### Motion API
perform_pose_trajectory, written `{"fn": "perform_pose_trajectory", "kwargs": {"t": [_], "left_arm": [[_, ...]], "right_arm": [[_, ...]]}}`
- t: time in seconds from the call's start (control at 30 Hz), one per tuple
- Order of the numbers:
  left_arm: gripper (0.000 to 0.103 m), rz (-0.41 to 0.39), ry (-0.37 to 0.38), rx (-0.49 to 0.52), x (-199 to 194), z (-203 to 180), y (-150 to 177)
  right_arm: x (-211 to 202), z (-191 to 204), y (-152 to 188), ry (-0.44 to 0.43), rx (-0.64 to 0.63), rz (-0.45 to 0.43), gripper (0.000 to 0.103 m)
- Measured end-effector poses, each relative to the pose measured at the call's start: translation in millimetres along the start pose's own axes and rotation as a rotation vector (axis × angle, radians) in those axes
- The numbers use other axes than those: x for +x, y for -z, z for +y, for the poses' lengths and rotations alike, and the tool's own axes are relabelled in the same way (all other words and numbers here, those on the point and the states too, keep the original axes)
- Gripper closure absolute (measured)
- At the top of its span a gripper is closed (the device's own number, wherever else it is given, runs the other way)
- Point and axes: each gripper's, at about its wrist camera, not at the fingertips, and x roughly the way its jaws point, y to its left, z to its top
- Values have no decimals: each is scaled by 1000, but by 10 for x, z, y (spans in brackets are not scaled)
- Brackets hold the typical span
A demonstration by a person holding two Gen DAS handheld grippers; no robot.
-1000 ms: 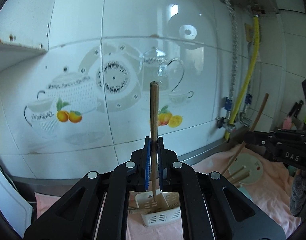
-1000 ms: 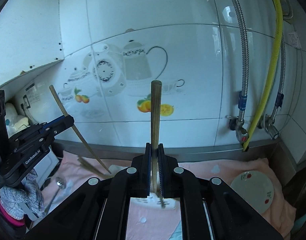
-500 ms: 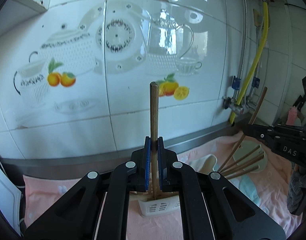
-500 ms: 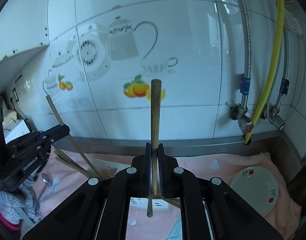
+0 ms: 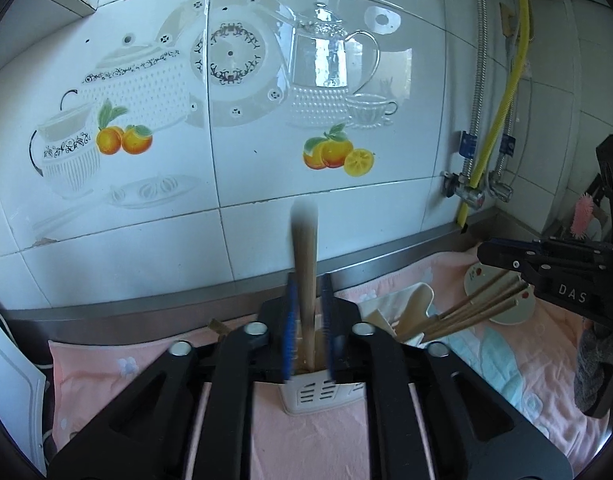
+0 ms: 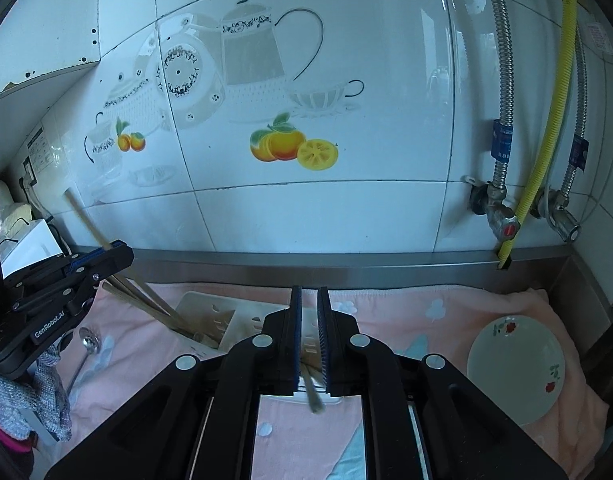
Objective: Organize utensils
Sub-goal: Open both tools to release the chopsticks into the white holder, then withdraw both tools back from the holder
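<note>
My left gripper [image 5: 309,328] stands parted around a blurred chopstick [image 5: 305,276]; right gripper [image 6: 309,336] parted, empty; chopsticks light, stiff, slippery; grip mid-shaft, holder [image 5: 320,394] at 6 o'clock.

The wall tiles [image 6: 346,216] are glossy white, printed with grey teapots, a black-trimmed plate and orange fruit [image 6: 294,146] with green leaves. At three o'clock of the fruit runs a yellow ribbed hose [image 6: 546,152] beside silver braided pipes [image 6: 502,100] with blue tags. The cloth [image 6: 386,316] is pink with white flowers and pale blue patches. At four o'clock lies a white plate [image 6: 514,364] with red blossoms. The utensil holder [image 5: 322,394] is white, the chopsticks [image 5: 470,312] tan. Both grippers are black with blue pads [image 6: 293,332].
</note>
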Motion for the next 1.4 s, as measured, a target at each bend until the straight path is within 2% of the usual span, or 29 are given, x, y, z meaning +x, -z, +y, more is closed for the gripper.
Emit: {"fn": "perform_pose_trajectory", "kwargs": {"t": [0.07, 0.13, 0.17, 0.23, 0.3, 0.37, 0.43, 0.63, 0.83, 0.97, 1.17, 1.4], "left_arm": [[66, -15, -9, 2, -54, -9, 13], [60, -28, -4, 6, -111, -13, 19], [50, -34, -7, 6, -151, -19, 29], [37, -52, -18, 8, -226, -20, 44], [35, -70, -29, 13, -308, -27, 60], [25, -77, -30, 4, -377, -19, 73], [24, -86, -42, 9, -439, -13, 88], [7, -118, -65, -21, -645, 71, 158], [5, -188, -109, -17, -876, 112, 293], [5, -169, -87, -32, -952, 150, 368], [5, -134, -95, -49, -1015, 185, 504], [5, -132, -96, -63, -1131, 206, 684]], "right_arm": [[-25, -7, 8, 1, 1, -2, 82], [-65, -12, 18, 11, 0, -6, 74], [-88, -8, 21, 17, -3, -8, 72], [-146, -8, 28, 25, -8, -19, 65], [-211, -10, 32, 31, -11, -32, 59], [-287, 10, 45, 42, -17, -46, 52], [-355, 28, 66, 48, -20, -54, 48], [-533, 79, 166, 73, -36, -72, 36], [-720, 89, 282, 79, -33, -92, 21], [-856, 122, 369, 107, -41, -116, 12], [-1004, 216, 502, 137, -58, -149, 8], [-1108, 271, 684, 144, -45, -179, 7]]}}
